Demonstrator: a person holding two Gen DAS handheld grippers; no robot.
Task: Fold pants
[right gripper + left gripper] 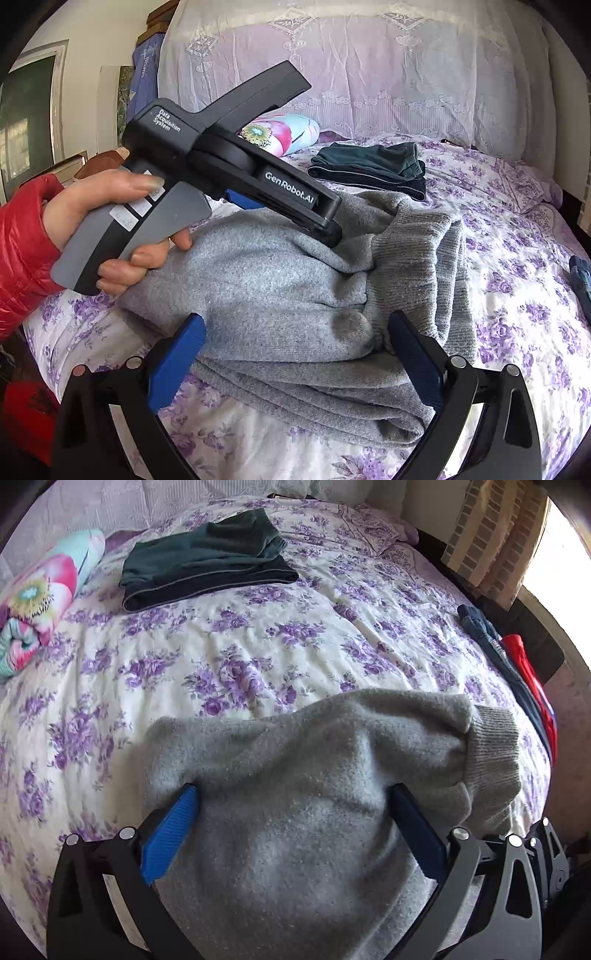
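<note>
We see grey pants (pixel 295 302) bundled on the bed (pixel 517 295), long axis approx 8-to-2 o'clock. Our left gripper (pixel 291 805) straddles them w/ jaws spread wide, pressing down; right gripper (pixel 295 332), also spread, sits at their near edge, cuffs (pixel 417 266) at 1 o'clock.

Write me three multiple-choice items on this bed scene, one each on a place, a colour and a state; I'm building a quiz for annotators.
1. Where do the dark green folded clothes lie relative to the grey pants?
A. farther up the bed
B. under them
C. on the floor

2. What colour is the sleeve?
A. blue
B. red
C. white

3. How are the left hand-held gripper and right hand-held gripper?
A. both open
B. both shut
C. one shut

Answers: 1 A, they sit beyond the pants, near the headboard. 2 B, shiny red at the wrist. 3 A, each wrist view shows fingers wide apart.
</note>
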